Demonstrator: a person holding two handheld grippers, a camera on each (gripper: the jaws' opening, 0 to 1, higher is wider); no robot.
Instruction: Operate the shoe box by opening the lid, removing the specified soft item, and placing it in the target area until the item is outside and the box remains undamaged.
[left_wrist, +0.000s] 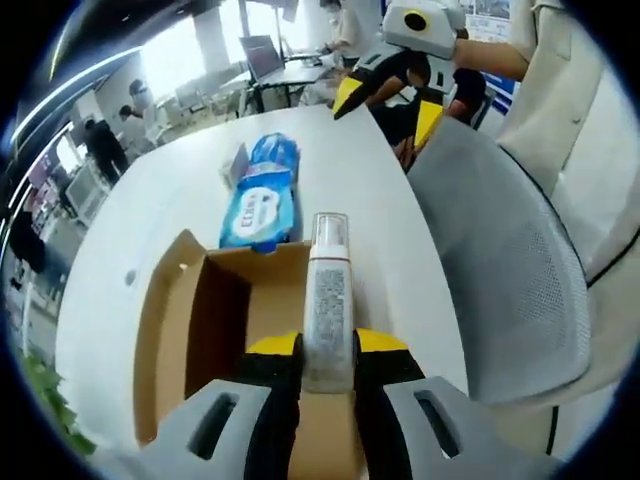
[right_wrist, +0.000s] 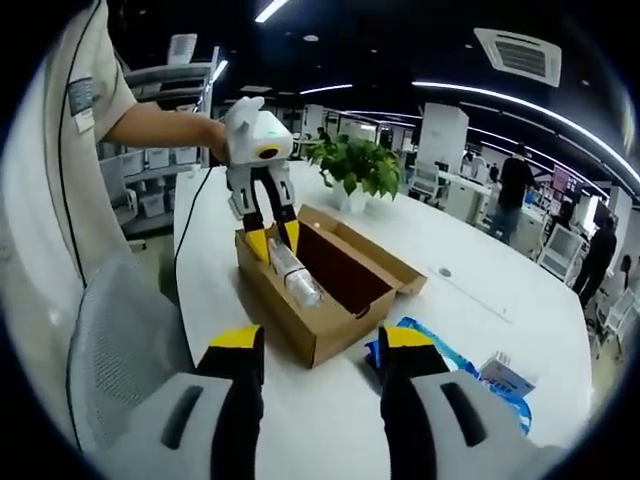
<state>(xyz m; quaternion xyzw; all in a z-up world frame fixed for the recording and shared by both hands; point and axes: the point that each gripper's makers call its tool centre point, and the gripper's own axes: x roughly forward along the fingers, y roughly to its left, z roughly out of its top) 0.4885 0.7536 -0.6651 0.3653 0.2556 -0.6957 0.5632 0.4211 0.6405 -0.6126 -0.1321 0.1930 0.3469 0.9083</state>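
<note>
My left gripper (left_wrist: 327, 347) is shut on a slim clear pump bottle (left_wrist: 327, 292) and holds it over the open brown shoe box (left_wrist: 196, 322). In the right gripper view the left gripper (right_wrist: 274, 240) comes down from a person's hand, with the bottle (right_wrist: 294, 274) lying slanted at the near rim of the box (right_wrist: 340, 318), whose flaps are folded out. A blue soft pack of wipes (left_wrist: 262, 194) lies on the white table beyond the box, and sits beside the box (right_wrist: 432, 352). My right gripper (right_wrist: 320, 352) is open, away from the box, and hangs above the table's far edge (left_wrist: 388, 106).
A grey mesh chair (left_wrist: 505, 262) stands close to the table edge (right_wrist: 120, 345). A small white carton (right_wrist: 505, 376) lies by the wipes. A potted plant (right_wrist: 355, 165) stands behind the box. People and desks fill the background.
</note>
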